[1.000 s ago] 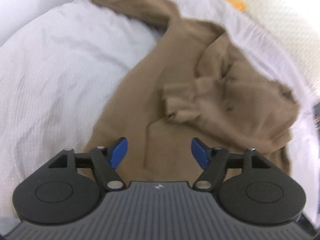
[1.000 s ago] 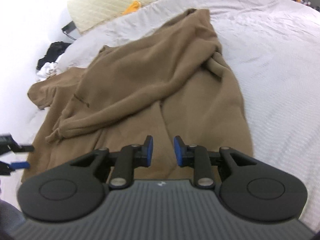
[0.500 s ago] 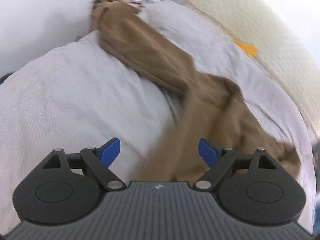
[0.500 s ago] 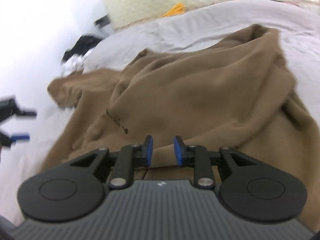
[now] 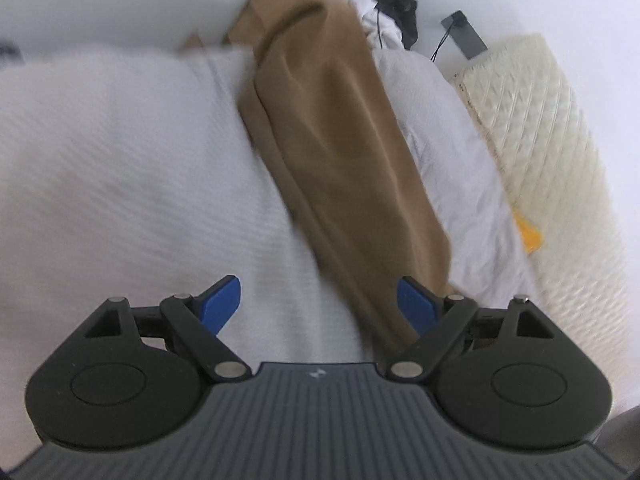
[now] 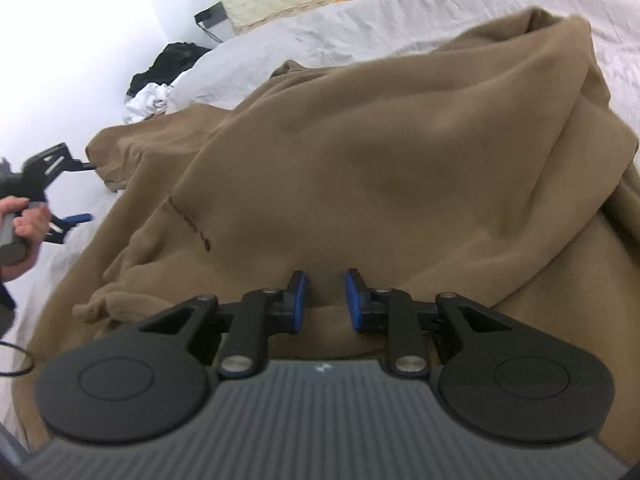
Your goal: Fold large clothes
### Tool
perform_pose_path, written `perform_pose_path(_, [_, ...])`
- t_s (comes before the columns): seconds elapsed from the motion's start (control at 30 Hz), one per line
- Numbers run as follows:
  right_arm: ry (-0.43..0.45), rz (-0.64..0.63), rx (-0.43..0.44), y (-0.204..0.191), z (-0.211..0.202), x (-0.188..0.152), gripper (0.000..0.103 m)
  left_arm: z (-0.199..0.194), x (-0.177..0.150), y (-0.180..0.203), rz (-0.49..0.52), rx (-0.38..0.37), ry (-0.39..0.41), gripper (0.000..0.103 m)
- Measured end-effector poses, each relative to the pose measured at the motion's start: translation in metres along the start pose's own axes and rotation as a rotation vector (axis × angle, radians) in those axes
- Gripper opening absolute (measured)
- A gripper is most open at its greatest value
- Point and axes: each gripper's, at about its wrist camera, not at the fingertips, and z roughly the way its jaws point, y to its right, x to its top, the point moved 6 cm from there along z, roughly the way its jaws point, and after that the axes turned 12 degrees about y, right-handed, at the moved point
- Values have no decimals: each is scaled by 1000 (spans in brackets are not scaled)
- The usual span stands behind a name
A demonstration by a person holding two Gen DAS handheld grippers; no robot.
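Ahead of the spread, empty left gripper (image 5: 319, 304) the sweater's sleeve (image 5: 340, 152) runs lengthwise away across the bed (image 5: 120, 160); the right gripper (image 6: 325, 298), closing on nothing, hovers over the body.

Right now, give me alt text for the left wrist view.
The left gripper, jaws wide open and empty, hovers over a white bedspread beside a long brown sleeve. A cream quilted headboard runs along the right.

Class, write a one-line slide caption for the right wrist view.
Right claw, nothing between its pads, hovers over a rumpled brown sweatshirt on a white bed.
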Motion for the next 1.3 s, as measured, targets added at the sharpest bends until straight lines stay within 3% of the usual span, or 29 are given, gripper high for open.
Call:
perform_pose_path(0.1, [6,-12,-10,-3,3,3,26,34,1,-1,-109,-70,24,89])
perform_pose_path(0.23, [-5,-25,-20,-4,2,5,27,74,7,2,-180,-83,75,90])
perform_pose_path(0.43, [-6,-32,-35,-6,1,6,27,128,31,-1,-240,-27,150,90])
perform_pose_path(0.6, [9,-40,-42,-9,3,8,27,159,57,8,-220,37,230,89])
perform_pose_path(0.73, [24,-61,-56,-13,4,10,27,174,68,19,-144,73,312,85])
perform_pose_path(0.83, [31,-92,-64,-17,9,11,27,187,79,26,-39,131,350,67])
perform_pose_path(0.9, [23,-100,-66,-15,13,9,28,193,88,30,27,167,351,49])
perform_pose_path(1.1, [12,-101,-50,-10,19,9,28,182,100,76,244,310,421,26])
perform_pose_path(1.3, [14,-79,-24,-7,14,12,28,135,99,152,441,317,522,22])
